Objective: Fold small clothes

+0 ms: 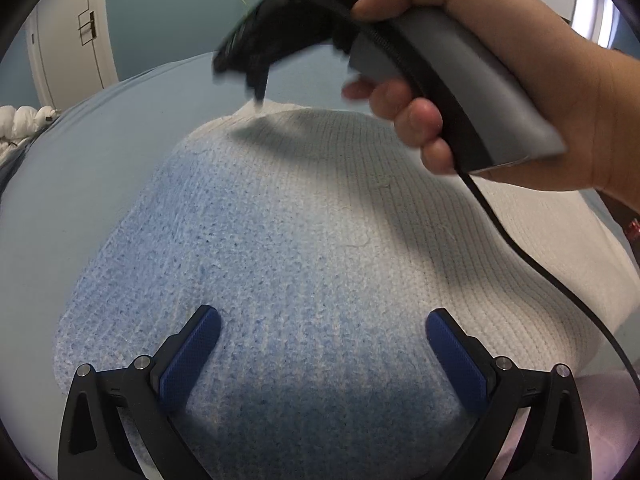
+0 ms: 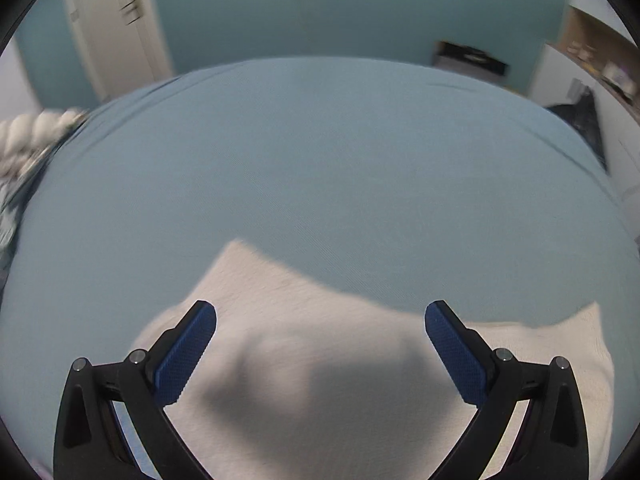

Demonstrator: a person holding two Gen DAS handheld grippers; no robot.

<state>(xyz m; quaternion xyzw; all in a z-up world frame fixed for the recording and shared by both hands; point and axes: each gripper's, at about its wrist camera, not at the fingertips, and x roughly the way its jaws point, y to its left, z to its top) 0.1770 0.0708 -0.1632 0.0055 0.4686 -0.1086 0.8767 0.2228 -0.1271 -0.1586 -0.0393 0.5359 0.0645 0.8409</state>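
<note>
Left gripper (image 1: 323, 330) jaws wide apart, empty, over blue-and-white knit sweater (image 1: 304, 232) lying on blue bedsheet (image 1: 80, 152). Right gripper (image 2: 321, 322) likewise spread, holding nothing, above the sweater's white part.

I count one knit sweater (image 1: 320, 220) on one blue bed sheet (image 2: 320, 152), my two grippers, four blue finger pads (image 1: 192, 356), one visible hand (image 1: 520, 80).
</note>
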